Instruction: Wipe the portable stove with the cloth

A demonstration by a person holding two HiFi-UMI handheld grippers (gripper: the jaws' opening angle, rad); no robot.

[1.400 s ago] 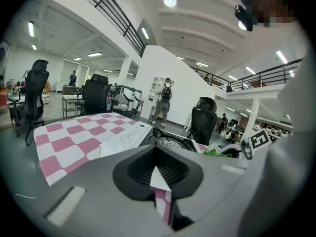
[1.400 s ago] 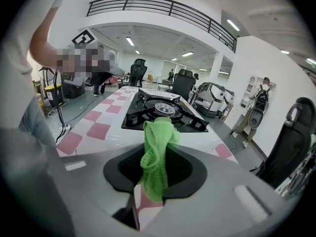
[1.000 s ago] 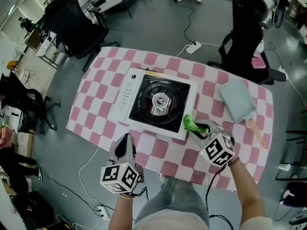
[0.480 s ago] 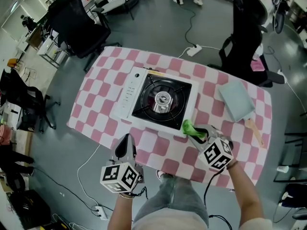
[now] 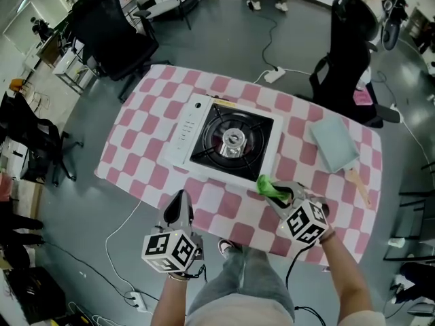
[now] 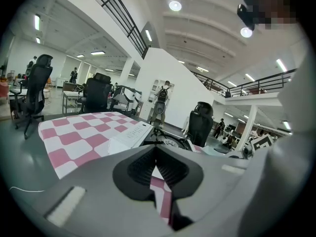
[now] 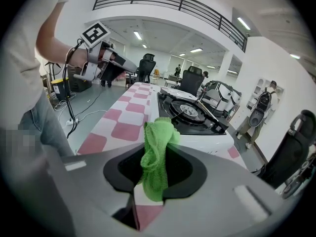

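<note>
The right tool (image 5: 278, 193) pinches the green cloth (image 7: 157, 154), which hangs bunched just beside the stove's (image 5: 231, 145) near right corner, by the near edge of the tabletop (image 5: 136, 141). The left tool (image 6: 157, 168) is pressed together on nothing, at the near edge. The cloth is not on the stove, so the wiping seems not yet under way and the whole top is left.

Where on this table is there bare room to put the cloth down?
Bare: the left end of the table, between stove and left edge, and the front strip between stove and left gripper. Crowded: the right end, with the teal board, a wooden stick and the right gripper holding the cloth.
</note>
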